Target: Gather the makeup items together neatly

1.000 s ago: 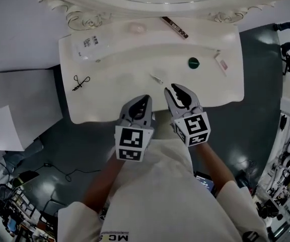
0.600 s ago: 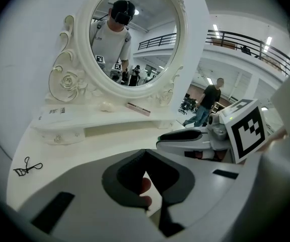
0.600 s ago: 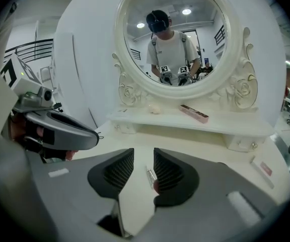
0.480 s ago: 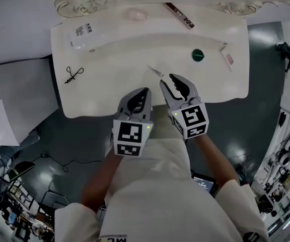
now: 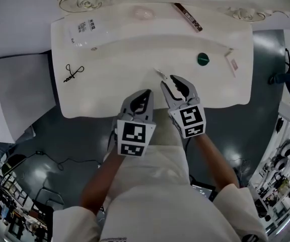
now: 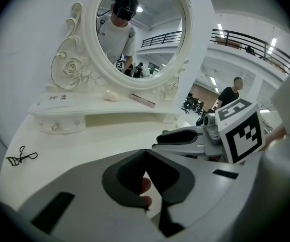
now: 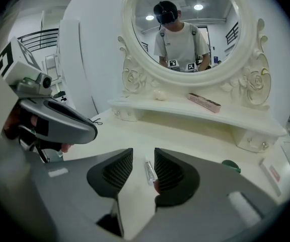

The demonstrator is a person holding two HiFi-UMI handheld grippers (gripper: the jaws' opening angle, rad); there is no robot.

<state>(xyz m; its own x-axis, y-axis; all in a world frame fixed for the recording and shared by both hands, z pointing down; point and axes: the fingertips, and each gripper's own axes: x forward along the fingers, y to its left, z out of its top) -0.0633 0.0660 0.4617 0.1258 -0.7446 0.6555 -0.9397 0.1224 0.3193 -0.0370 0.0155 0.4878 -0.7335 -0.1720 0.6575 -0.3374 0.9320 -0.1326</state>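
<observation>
The mirror (image 6: pixel 140 29) is running off the top edge of the head view. The person's white top is covering the floor below the counter's (image 5: pixel 110 92) front edge, and the two grippers are masking the middle of that edge. The print on the clear labelled packet (image 5: pixel 86 32), at the left end of the raised back shelf (image 7: pixel 185 116), is coming out too small to read. The pink puff (image 5: pixel 144 13) and long pink case (image 5: pixel 188 17) further along that shelf are showing only as small shapes. The left gripper (image 6: pixel 145 153) is hovering over the front edge with its jaws meeting at the tips and nothing between them. The right gripper (image 5: pixel 168 80) is sitting just beside it without touching it, and its jaws are standing apart, having just been opening. The small clear tube (image 7: pixel 149 171) is lying on the counter in the gap, close to the right-hand jaw, with neither pad pressing on it. Its near end is disappearing behind that jaw. The eyelash curler (image 5: pixel 73 73) is lying near the left edge. The green round cap (image 5: pixel 203 59) and a flat pale pink piece (image 5: pixel 232 63) are lying toward the right edge, leaving a broad bare stretch of counter between curler and tube.
</observation>
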